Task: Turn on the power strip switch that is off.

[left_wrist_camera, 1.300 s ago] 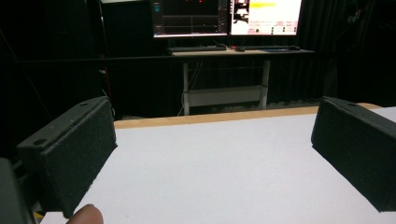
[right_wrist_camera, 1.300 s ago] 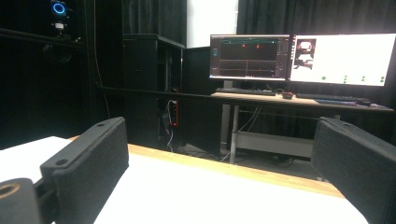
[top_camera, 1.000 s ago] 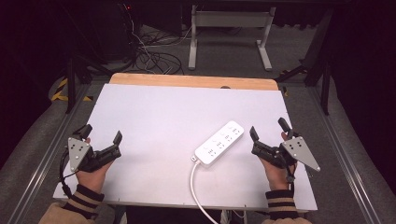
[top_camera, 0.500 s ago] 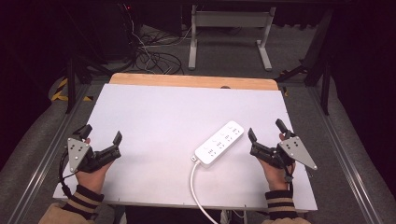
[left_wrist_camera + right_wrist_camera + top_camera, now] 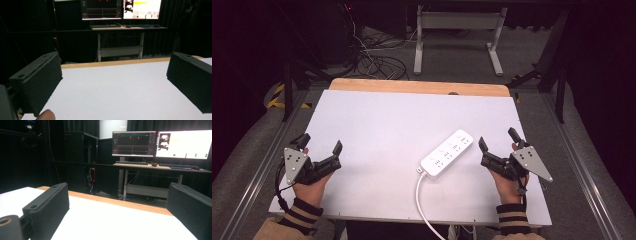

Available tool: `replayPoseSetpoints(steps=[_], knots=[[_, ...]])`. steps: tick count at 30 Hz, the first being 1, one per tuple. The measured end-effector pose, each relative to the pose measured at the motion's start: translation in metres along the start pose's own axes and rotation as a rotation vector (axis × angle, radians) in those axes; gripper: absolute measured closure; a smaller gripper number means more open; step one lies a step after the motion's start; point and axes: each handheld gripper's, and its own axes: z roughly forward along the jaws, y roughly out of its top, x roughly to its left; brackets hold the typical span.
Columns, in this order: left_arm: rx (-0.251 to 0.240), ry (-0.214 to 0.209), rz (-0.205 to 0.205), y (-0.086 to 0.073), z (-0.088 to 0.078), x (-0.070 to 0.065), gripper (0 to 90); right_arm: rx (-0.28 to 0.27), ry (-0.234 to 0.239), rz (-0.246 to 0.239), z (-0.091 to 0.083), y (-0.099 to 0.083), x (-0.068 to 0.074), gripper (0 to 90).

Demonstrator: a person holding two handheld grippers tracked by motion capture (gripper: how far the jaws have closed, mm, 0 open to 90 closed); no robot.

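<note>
Compared the high view over the last second: little had changed. The right tool (image 5: pixel 498 146) had drifted slightly inward, toward 9 o'clock, closing a little on the power strip (image 5: pixel 447 153); the left tool (image 5: pixel 321 145) had held its place near the worktop (image 5: pixel 377 120) edge at about 8 o'clock. The strip had not moved.

Both tools stood spread wide and pinched nothing; each gripper view showed its two black jaws well apart with bare white worktop between them.

The power strip lay right of centre, tilted with its far end toward 1 o'clock, its white cable (image 5: pixel 422 205) running off the near edge at 6 o'clock. The right tool sat just beside it at its 3 o'clock, not touching.

Judgement: the approach had only just begun; the right tool looked the likelier to make first contact, and no grasp was yet made.
</note>
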Motion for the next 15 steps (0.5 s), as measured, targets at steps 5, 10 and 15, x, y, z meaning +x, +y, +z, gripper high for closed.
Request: replayPoseSetpoints(steps=[5, 10, 15], knots=[[0.000, 0.000, 0.003, -0.0001, 0.0002, 0.0000, 0.6, 0.000, -0.002, 0.000, -0.0003, 0.0001, -0.0001, 5.1], [0.000, 0.000, 0.003, -0.0001, 0.0005, 0.0000, 0.6, -0.001, -0.001, 0.001, -0.0003, 0.0002, 0.0002, 5.1], [0.001, -0.002, 0.000, -0.0002, 0.0012, -0.0005, 0.7, 0.001, -0.003, 0.000, 0.0000, -0.0001, 0.0000, 5.1]])
